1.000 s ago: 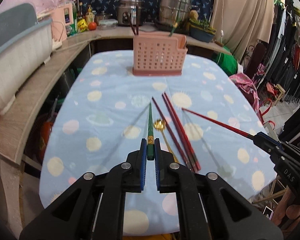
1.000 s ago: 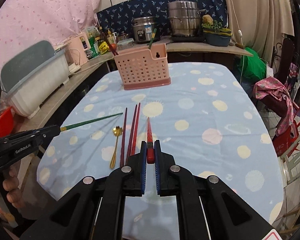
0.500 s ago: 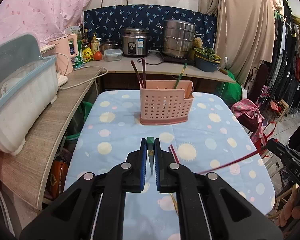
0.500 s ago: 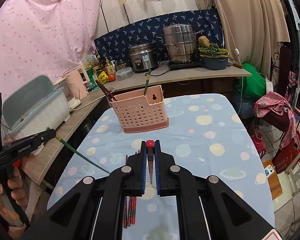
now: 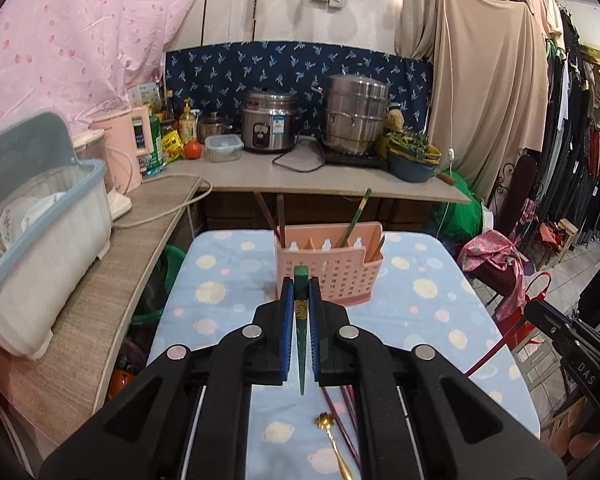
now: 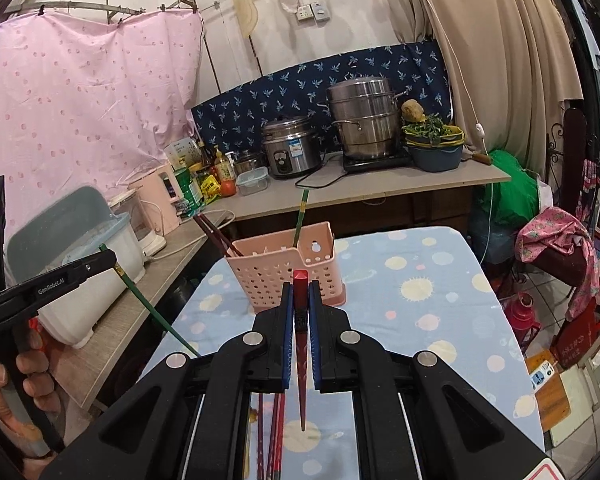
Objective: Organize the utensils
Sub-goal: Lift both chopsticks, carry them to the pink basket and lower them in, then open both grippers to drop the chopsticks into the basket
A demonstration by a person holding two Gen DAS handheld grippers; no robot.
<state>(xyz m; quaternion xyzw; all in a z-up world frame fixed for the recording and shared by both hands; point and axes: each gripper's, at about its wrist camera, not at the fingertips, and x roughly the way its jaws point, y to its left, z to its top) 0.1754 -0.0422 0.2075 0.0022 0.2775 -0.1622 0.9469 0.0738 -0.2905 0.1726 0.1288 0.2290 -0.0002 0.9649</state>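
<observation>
My left gripper (image 5: 299, 284) is shut on a green chopstick (image 5: 300, 336), thick end up, tip pointing down toward the table. My right gripper (image 6: 300, 288) is shut on a red chopstick (image 6: 301, 360), held the same way. A pink slotted utensil holder (image 5: 327, 270) stands ahead on the table; it also shows in the right wrist view (image 6: 286, 270), with dark chopsticks and one green chopstick standing in it. Dark red chopsticks (image 6: 274, 436) and a gold spoon (image 5: 332, 440) lie on the cloth below the grippers.
The table (image 5: 420, 320) has a blue dotted cloth. A wooden counter (image 5: 112, 280) with a dish bin (image 5: 40, 248) runs along the left. Pots and bottles sit on the back counter (image 5: 320, 176). Clothes and bags are at the right.
Both grippers have lifted and tilted their chopsticks from lying along the table to nearly upright, tips down. The views rose and now face the holder.
</observation>
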